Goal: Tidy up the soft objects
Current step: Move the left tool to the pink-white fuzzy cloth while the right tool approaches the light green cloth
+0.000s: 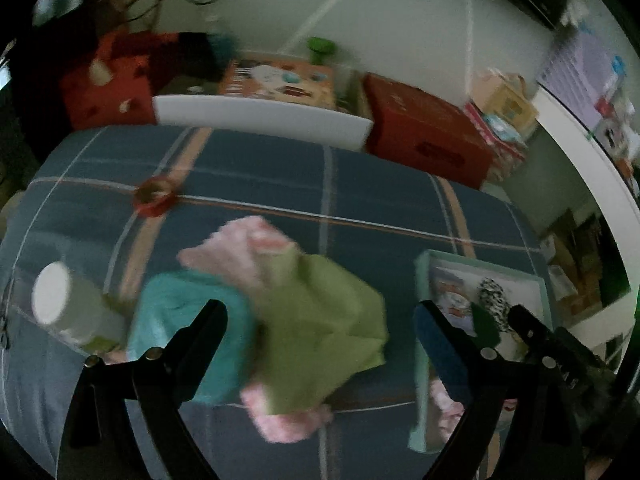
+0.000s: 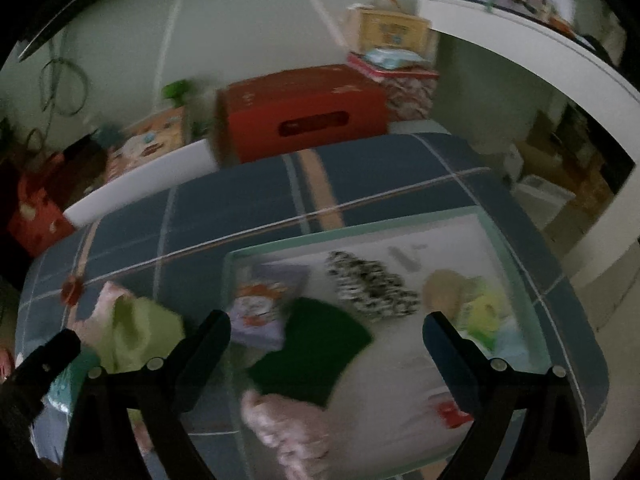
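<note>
A blue bedspread [image 1: 380, 184] crossed by tan and white plaid stripes is being shown, with a lime-green cloth [image 1: 320, 312], a teal cloth [image 1: 188, 320] and a pink towel [image 1: 240, 252] heaped on it; a dark green cloth [image 2: 316, 348] and a black-and-white speckled piece [image 2: 368, 280] are being seen in a mint-edged tray [image 2: 280, 246]

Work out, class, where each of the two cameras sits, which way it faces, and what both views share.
Left wrist: on the left gripper, angled down at the cloth pile on the plaid bed; its open fingers show.
Right wrist: on the right gripper, angled down at the tray; open fingers show.
Shared: bed, tray, light green cloth, red box.
</note>
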The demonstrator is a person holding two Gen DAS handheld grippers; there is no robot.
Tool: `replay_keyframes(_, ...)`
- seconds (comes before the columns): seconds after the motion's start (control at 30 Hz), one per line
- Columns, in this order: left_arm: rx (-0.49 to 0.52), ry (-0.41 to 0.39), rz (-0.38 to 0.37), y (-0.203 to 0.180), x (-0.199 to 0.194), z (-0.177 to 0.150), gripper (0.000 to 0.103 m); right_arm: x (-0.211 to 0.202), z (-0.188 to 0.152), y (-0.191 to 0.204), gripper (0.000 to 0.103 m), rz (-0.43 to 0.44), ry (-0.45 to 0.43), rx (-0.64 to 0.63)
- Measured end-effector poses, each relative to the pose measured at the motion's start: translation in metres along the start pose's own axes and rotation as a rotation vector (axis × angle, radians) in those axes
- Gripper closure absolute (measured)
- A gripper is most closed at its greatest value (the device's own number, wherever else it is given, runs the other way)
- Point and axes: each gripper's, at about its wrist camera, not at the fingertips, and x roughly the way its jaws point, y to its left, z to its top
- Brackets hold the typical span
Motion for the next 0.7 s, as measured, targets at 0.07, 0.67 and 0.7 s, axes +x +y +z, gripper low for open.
replay_keyframes(0.07,-0.027,-0.01,0.009,0.017,-0.007,-0.001,0.008,-0.001,-0.005,0.019,0.004,0.024,0.004,-0.046)
replay_keyframes(0.67,-0.188,-0.049,0.073,0.109,-0.043,-0.038,0.008,-0.024,-0.055,0.119,0.004,0.165,-0.002,-0.238)
replay_keyframes(0.7,-0.194,-0.048,0.078,0.112,-0.044,-0.039,0.008,-0.024,-0.059,0.119,0.004,0.168,0.004,-0.241)
